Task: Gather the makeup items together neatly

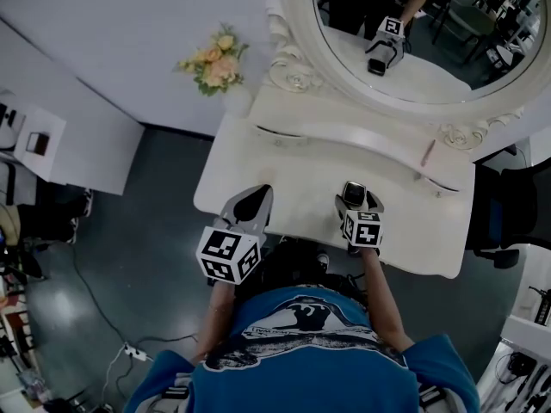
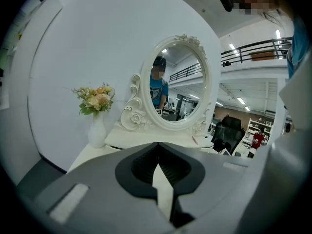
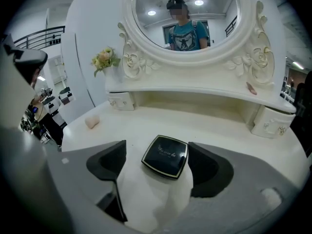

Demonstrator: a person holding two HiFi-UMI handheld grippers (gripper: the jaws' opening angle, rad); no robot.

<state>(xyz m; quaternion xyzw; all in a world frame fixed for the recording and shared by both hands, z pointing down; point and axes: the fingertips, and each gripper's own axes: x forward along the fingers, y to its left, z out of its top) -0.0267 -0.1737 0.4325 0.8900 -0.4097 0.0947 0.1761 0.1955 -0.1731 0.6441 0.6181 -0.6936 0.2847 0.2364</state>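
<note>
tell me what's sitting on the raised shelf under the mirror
A small pink item lies near the right end of the shelf, and a vase of flowers stands at the left. The mirror frame hides part of the vase.

1. The white surface (image 3: pixel 219 123) has a raised shelf (image 3: pixel 195 92) along its back edge.
2. A black square compact (image 3: pixel 165 156) lies flat near the front edge.
3. A pale pink puff (image 3: pixel 91 122) sits near the left edge.
4. On the shelf, a vase of flowers (image 3: pixel 106 62) stands at the left end and a slim pink item (image 3: pixel 251 87) lies towards the right end.
</note>
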